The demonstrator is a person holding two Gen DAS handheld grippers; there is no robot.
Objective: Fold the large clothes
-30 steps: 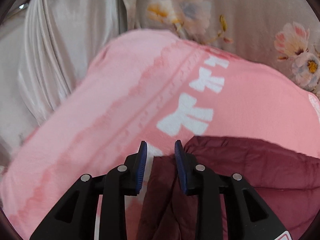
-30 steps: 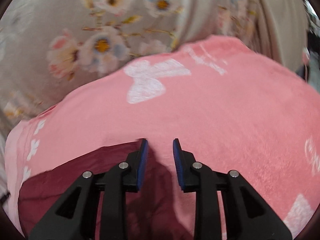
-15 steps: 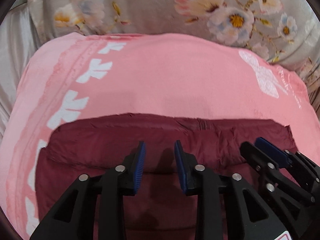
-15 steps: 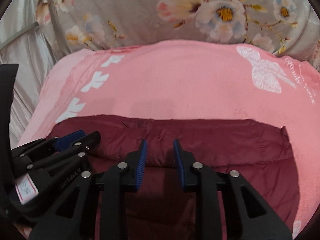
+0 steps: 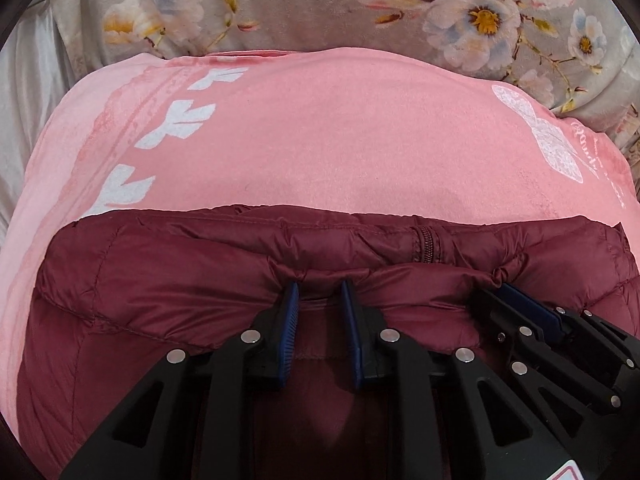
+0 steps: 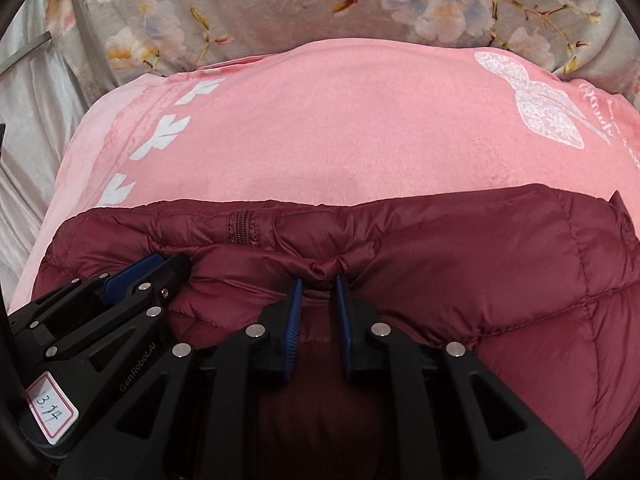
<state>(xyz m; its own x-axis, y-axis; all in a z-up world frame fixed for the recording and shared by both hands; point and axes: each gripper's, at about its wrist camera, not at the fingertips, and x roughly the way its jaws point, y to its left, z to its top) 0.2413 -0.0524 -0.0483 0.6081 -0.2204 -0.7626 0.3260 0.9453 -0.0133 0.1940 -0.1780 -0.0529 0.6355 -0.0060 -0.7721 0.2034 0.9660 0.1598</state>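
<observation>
A maroon puffer jacket (image 5: 160, 280) lies folded on a pink blanket (image 5: 320, 132), its zip (image 5: 426, 246) near the far edge. My left gripper (image 5: 321, 284) has its fingertips dug into the puffy fold, and the fabric puckers between the narrowed pads. Close beside it on the right sits my right gripper (image 5: 494, 290). In the right wrist view the right gripper (image 6: 317, 278) is closing its jaws on a gathered bunch of the jacket (image 6: 500, 260). The left gripper (image 6: 160, 264) shows at the lower left, near the zip (image 6: 242, 226).
The pink blanket (image 6: 320, 128) carries white prints and spreads well beyond the jacket. Behind it lies a grey floral cover (image 5: 300, 4). Pale satin cloth (image 5: 24, 80) hangs at the left edge.
Both grippers swung in from the jacket's outer corners to sit side by side at its middle. They came down onto the folded edge, and both pairs of jaws narrowed around the fabric.
</observation>
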